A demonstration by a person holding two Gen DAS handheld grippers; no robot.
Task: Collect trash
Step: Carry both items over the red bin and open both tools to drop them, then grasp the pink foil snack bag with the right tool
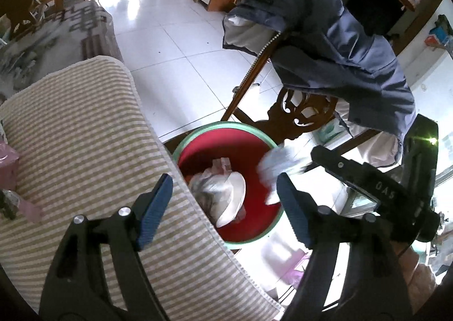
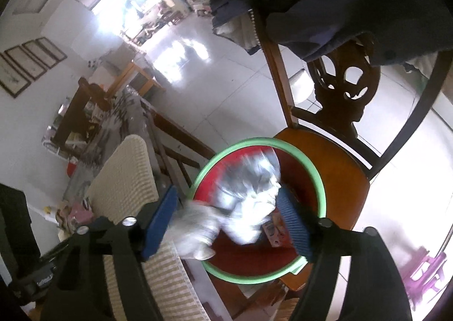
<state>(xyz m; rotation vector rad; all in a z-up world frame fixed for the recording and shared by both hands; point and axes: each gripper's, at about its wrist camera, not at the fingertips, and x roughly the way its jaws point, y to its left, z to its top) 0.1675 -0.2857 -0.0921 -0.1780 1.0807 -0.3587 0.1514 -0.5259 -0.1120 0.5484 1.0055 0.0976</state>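
Observation:
A red basin with a green rim (image 1: 198, 134) (image 2: 320, 176) stands on a wooden chair seat (image 2: 348, 179). In it lies a clear bag of trash with a white piece (image 1: 226, 193). My left gripper (image 1: 225, 179) hangs open above the basin with nothing between its fingers. A blurred white wad of trash (image 1: 276, 168) is in the air by its right finger, over the basin's edge. My right gripper (image 2: 226, 190) is open over the basin. A blurred silvery-white plastic bundle (image 2: 249, 202) is loose between its pads, mid-fall.
A striped cushion (image 1: 85, 136) (image 2: 127, 179) sits close on the left, beside the basin. A blue jacket (image 1: 339, 37) hangs over the carved chair back (image 1: 303, 111). White tiled floor (image 1: 170, 37) stretches beyond. A cluttered table (image 2: 93, 122) stands farther left.

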